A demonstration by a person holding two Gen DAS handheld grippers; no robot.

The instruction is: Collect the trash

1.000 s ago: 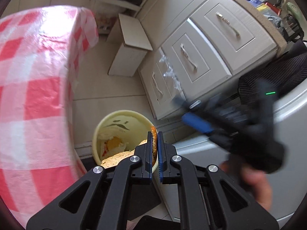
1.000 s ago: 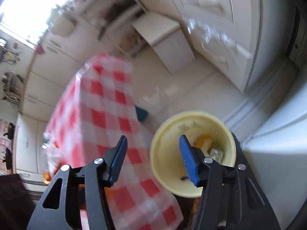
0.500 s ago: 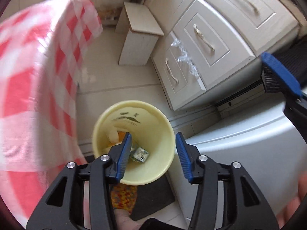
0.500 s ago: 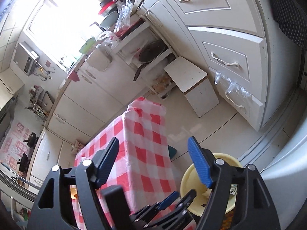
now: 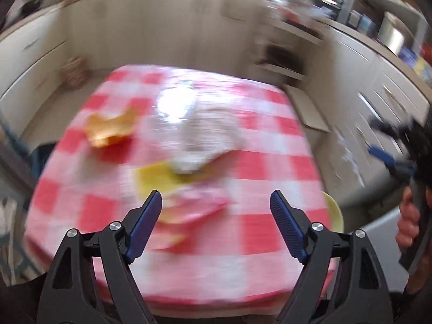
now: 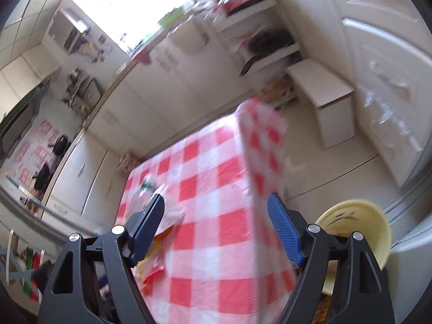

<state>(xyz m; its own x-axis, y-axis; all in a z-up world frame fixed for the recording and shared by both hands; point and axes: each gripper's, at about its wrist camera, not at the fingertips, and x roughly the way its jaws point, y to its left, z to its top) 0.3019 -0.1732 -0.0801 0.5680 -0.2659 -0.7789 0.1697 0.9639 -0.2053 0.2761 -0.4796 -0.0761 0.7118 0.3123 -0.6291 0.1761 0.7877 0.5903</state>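
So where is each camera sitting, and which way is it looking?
Left wrist: sits on the left gripper, looks across the checkered table at blurry trash; shows its open fingers, plus the person's right hand.
Right wrist: sits on the right gripper, looks down past the table's corner to the yellow bin; shows its open fingers.
Shared: table, yellow bin.

A pale yellow trash bin [image 6: 359, 224] stood on the floor just beside the red-checked table [image 5: 264, 167], at its near right corner. On the table lay blurred litter: an orange wrapper [image 5: 110, 129], crumpled white paper [image 5: 208, 137], a yellow sheet [image 5: 154, 178] and a pink wrapper [image 5: 194, 208].
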